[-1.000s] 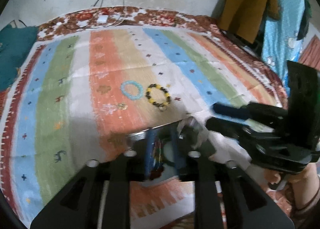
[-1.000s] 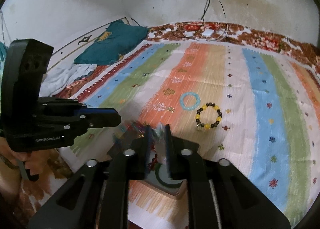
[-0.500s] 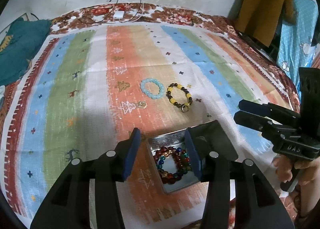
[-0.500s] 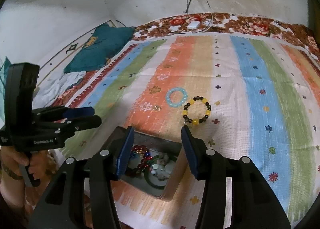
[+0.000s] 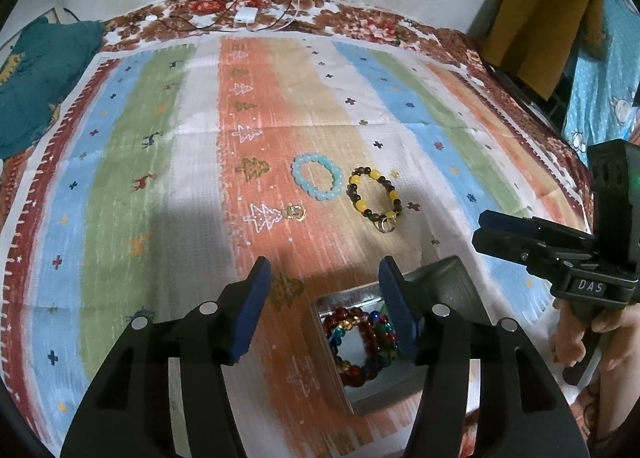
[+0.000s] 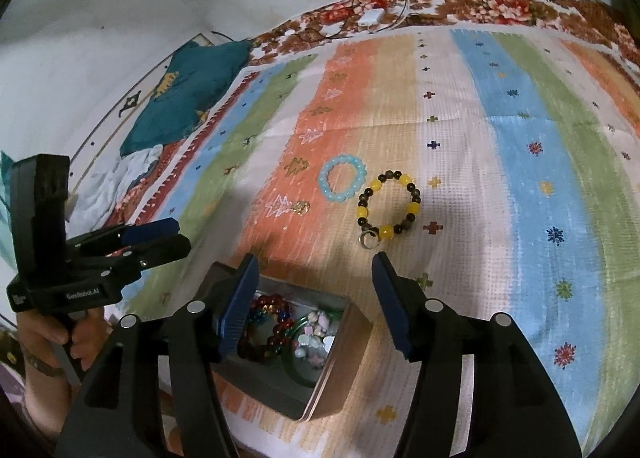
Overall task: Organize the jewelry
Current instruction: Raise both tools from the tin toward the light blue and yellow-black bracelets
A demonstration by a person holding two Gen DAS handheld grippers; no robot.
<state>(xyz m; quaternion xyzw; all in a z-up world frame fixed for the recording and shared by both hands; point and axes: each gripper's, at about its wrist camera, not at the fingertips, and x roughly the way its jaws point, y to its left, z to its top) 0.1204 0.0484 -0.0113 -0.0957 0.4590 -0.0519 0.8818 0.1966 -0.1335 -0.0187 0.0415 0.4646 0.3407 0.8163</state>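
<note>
The blue bracelet (image 6: 342, 183) and yellow-and-dark bracelet (image 6: 390, 208) lie touching mid-bed, the box (image 6: 320, 370) near the bed's front edge. Both the right claw (image 6: 316, 290) and the left claw (image 5: 324, 290) are spread, empty. Better to descend straight onto one bracelet's rim, so the neighbour isn't dragged.

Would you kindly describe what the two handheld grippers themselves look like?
Both are matte black plastic. The left gripper and right gripper have dark blue fingers and round silver screws. The right one's body reads "DAS", the left one's "GenRobot.AI". Bare hands hold them; the left wrist wears a band.
</note>
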